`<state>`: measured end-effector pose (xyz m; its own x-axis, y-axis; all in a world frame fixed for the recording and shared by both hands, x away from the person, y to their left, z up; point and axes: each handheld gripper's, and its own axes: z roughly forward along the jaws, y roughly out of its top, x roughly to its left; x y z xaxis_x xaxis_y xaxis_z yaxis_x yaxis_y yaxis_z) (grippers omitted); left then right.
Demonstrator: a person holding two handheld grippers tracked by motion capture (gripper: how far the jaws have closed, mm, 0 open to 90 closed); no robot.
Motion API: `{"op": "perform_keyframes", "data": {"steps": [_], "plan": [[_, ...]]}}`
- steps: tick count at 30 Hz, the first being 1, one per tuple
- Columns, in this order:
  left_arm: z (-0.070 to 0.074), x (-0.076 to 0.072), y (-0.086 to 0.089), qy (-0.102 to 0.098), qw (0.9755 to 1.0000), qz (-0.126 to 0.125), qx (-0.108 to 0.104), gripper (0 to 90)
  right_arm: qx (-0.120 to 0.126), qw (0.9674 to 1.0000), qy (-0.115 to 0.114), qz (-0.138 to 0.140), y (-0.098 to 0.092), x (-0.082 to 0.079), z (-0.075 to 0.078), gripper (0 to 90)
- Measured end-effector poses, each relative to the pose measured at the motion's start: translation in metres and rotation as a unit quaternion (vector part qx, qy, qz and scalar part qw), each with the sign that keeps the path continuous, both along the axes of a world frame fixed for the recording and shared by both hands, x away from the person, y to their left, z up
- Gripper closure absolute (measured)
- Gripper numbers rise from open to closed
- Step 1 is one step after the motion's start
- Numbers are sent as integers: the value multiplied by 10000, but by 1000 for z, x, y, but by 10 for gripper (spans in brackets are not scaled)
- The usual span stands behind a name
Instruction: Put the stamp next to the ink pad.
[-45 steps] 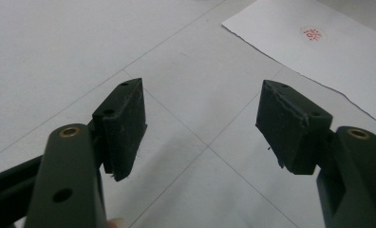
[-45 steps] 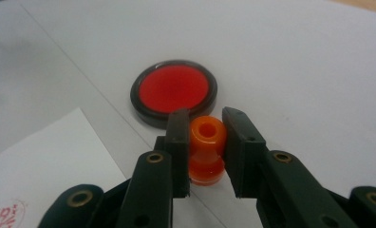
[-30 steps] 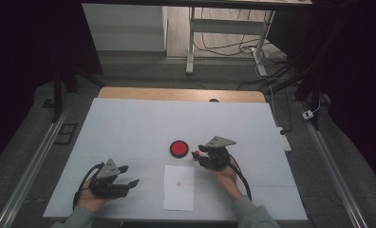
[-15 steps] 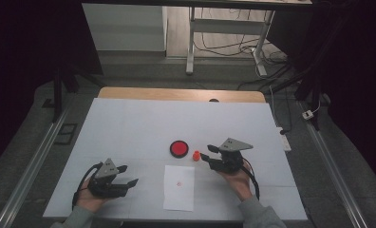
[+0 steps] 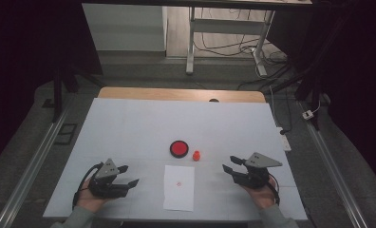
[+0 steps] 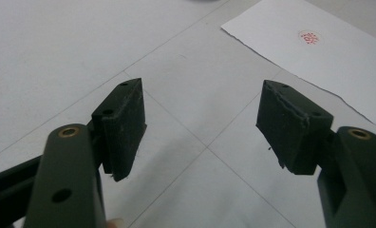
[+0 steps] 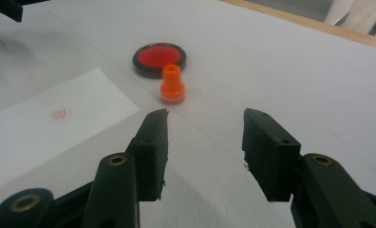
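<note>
Your right gripper has pulled away to the right and toward you since a second ago, when it stood just beside the ink pad. The stamp it was then holding at the pad now stands upright on the table, just right of the pad and apart from both grippers. Its jaws have just been opening, and nothing lies between them. In the right gripper view the stamp sits beyond the spread pads, close to the pad, though whether the two touch is hard to judge from this angle.

That reads as the stamping step done: the paper carries a small red mark near its middle, and the tool is set down by its ink.

Your left gripper has not moved; it rests at the near left of the table, left of the paper. Its jaws stand well apart and hold nothing, with only bare table between the pads and the paper's corner farther off.
</note>
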<state>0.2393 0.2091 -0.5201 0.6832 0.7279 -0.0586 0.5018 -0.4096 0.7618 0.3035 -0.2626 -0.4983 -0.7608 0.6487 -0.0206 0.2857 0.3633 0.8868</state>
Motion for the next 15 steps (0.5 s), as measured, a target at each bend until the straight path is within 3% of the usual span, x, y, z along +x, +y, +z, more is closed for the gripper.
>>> {"op": "perform_keyframes", "data": {"steps": [7, 15], "plan": [[0, 0, 0, 3, 10000, -10, -19, 332, -8, 9998, 25, -213, -31, -12, -4, 508], [0, 0, 0, 10, 10000, 6, -19, 331, -150, 9998, 21, -151, -33, -11, -7, 512]]}}
